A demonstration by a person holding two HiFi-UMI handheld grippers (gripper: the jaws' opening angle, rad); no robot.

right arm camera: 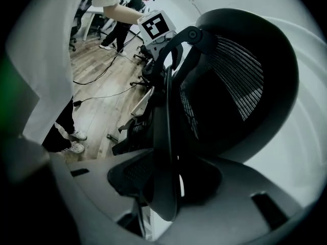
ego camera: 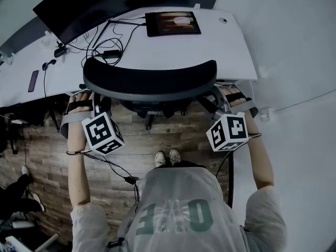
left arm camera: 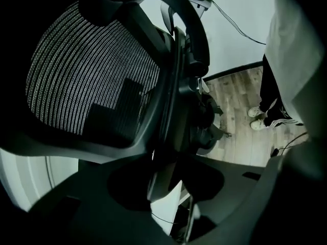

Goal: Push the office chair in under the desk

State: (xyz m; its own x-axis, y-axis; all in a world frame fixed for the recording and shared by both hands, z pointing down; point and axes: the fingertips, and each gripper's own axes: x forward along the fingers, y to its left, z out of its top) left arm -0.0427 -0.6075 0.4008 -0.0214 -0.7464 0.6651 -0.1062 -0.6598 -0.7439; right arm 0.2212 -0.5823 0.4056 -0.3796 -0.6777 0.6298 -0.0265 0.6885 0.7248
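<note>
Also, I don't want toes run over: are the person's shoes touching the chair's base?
Apart. The head view shows bare floorboards between the white shoes and the chair's base.

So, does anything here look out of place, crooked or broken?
Nothing looks spilled or broken. The chair sits roughly square against the desk, not crooked. The only untidy spot is the bunch of cables looped loosely on the desk below the monitor.
</note>
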